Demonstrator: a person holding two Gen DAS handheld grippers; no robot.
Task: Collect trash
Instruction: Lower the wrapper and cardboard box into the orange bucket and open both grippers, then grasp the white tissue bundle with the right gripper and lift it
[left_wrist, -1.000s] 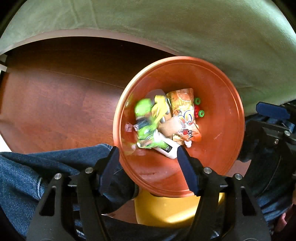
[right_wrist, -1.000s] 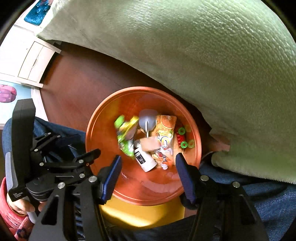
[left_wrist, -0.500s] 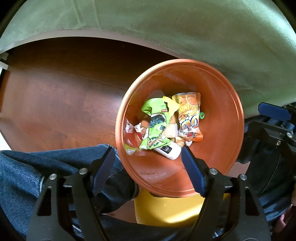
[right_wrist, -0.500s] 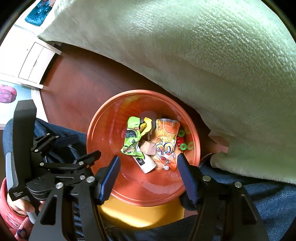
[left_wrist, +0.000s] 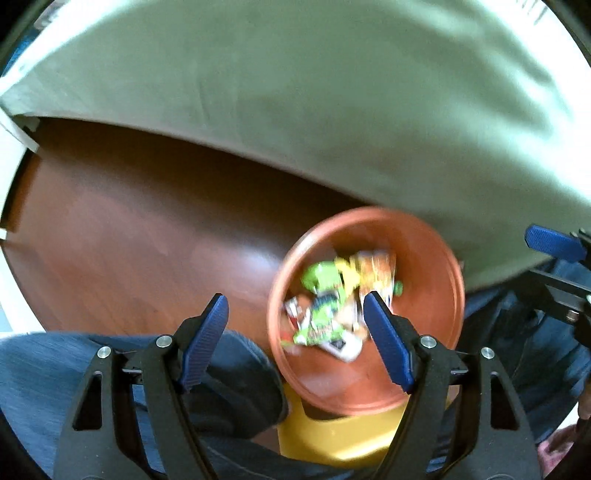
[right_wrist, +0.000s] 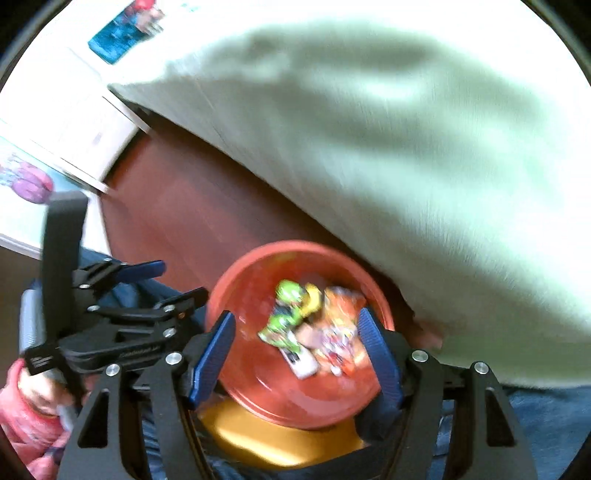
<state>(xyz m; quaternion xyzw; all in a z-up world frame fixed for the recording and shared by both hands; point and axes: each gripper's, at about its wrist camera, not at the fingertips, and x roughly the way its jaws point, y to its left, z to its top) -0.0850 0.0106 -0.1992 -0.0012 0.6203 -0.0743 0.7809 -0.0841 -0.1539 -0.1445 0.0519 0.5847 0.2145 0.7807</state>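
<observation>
An orange-red bin (left_wrist: 424, 258) (right_wrist: 240, 295) holds trash: a green wrapper (left_wrist: 321, 277) (right_wrist: 286, 295), an orange snack packet (left_wrist: 376, 269) (right_wrist: 341, 314), a white packet (left_wrist: 343, 345) (right_wrist: 301, 360) and small bits. My left gripper (left_wrist: 295, 332) is open and empty, above the bin's left rim. My right gripper (right_wrist: 295, 349) is open and empty, straddling the bin from above. Both views are motion-blurred.
The bin stands on a yellow stool (left_wrist: 340, 439) (right_wrist: 266, 435) on a brown wood floor (left_wrist: 129, 240). A pale green sofa cushion (left_wrist: 332, 92) (right_wrist: 424, 147) fills the back. Blue-jeaned legs (left_wrist: 55, 369) flank the bin. White furniture (right_wrist: 74, 122) stands at left.
Both grippers have pulled up and back from the bin, which now looks smaller and lower. The green wrapper that was falling lies settled in the bin.
</observation>
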